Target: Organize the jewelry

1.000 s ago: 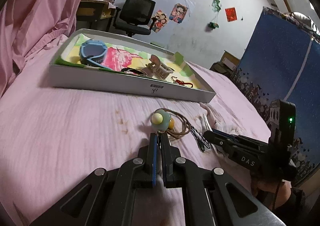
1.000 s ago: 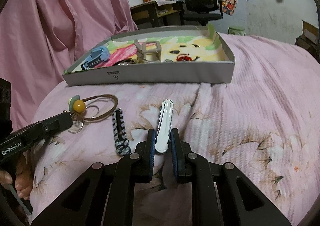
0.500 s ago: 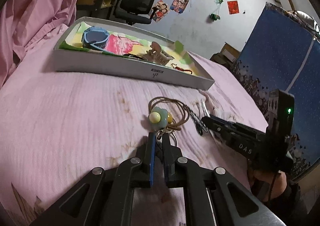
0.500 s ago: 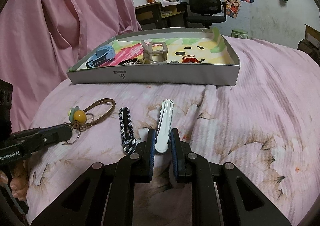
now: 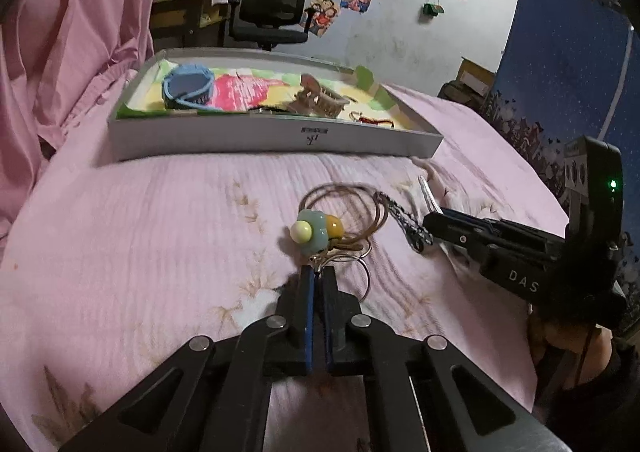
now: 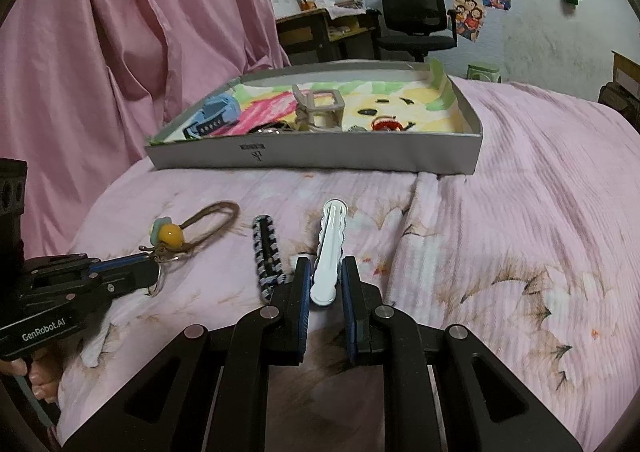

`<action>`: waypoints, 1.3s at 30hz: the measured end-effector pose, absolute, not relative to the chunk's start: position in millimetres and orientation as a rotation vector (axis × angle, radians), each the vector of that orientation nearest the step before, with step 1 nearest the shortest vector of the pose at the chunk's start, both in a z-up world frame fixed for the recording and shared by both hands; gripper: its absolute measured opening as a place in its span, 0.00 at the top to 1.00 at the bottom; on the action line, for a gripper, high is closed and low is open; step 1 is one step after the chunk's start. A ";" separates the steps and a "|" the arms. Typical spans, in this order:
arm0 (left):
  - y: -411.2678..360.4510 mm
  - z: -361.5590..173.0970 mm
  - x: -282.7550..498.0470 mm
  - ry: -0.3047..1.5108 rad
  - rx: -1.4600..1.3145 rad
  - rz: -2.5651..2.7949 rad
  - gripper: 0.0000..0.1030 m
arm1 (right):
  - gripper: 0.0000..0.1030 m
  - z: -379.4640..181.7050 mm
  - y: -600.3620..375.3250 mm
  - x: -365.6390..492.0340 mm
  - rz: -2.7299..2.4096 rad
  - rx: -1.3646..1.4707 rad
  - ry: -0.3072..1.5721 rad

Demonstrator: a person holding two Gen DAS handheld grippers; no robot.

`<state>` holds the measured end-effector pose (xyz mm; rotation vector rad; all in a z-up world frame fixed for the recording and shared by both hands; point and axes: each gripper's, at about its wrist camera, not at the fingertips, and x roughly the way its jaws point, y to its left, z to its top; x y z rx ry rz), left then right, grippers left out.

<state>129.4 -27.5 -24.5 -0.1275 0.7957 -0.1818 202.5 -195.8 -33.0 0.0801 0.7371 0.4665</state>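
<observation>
A flower charm (image 5: 312, 232) (image 6: 168, 234) on a brown cord loop (image 5: 348, 208) lies on the pink bedspread, and my left gripper (image 5: 316, 272) (image 6: 150, 270) is shut on the metal ring at its base. My right gripper (image 6: 326, 276) (image 5: 430, 220) is shut on the near end of a white hair clip (image 6: 331, 244) (image 5: 428, 192). Between the two lies a black-and-white striped clip (image 6: 266, 256) (image 5: 404, 220), untouched. Further back stands a grey tray (image 5: 276, 132) (image 6: 312, 150) holding a blue band (image 5: 188, 86), a beige claw clip (image 6: 320, 108) and a small red piece (image 6: 386, 124).
A pink curtain (image 6: 120, 52) hangs along the left of the bed. Behind the tray are a black office chair (image 5: 272, 12) and a desk. A dark blue starry cloth (image 5: 560, 72) stands at the right. A hand (image 6: 36, 376) grips the left tool's handle.
Both grippers keep their hold. The left one has swung round with the charm to face the tray more squarely. The striped clip now lies straighter beside the white clip.
</observation>
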 end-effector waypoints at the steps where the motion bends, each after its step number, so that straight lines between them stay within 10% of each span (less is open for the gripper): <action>1: -28.1 -21.7 125.6 0.783 -0.117 -0.179 0.96 | 0.87 -31.6 -196.8 200.0 0.470 0.083 0.730; 39: -24.7 36.6 100.2 0.633 -0.183 -0.241 0.96 | 0.87 8.0 -207.9 169.2 0.521 0.141 0.446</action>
